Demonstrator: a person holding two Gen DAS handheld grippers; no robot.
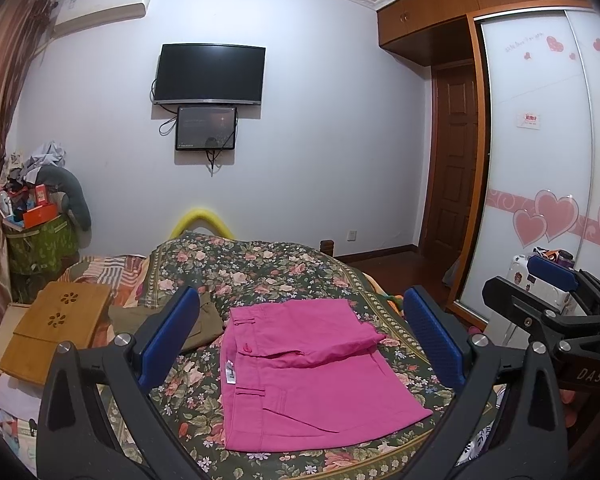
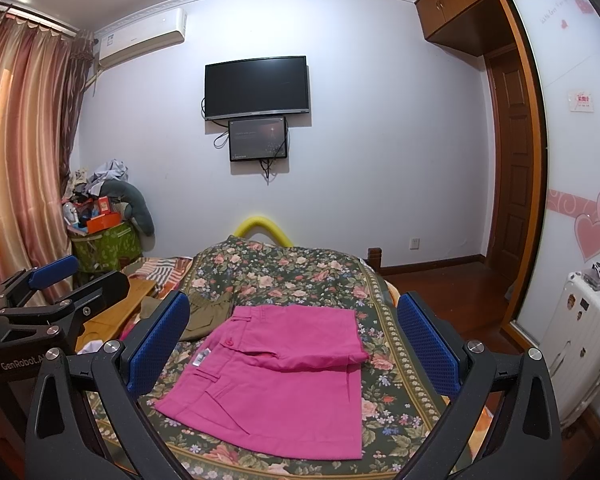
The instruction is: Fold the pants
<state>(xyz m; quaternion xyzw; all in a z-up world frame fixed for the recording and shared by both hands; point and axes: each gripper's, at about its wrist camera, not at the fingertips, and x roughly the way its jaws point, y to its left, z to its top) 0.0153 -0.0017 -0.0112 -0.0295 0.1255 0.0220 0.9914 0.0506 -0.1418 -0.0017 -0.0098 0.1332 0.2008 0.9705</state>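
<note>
Both tongs, left gripper [image 1: 300, 336] and right gripper [image 2: 296, 338], stand wide and empty above pink pants [image 1: 312, 372]. Risk: upper layer sits askew; a careless pinch would drag it apart.

Pants [image 1: 312, 368]: folded, flat on the bedspread [image 1: 260, 264], between the left gripper's fingers [image 1: 168, 336] in that view.
Second garment [image 1: 198, 324]: just left of the pants, possibly touching.
Wooden tray [image 1: 56, 328]: further left.
Suitcase [image 2: 580, 336]: right, off the bed.
Television [image 2: 257, 86]: wall behind.
</note>
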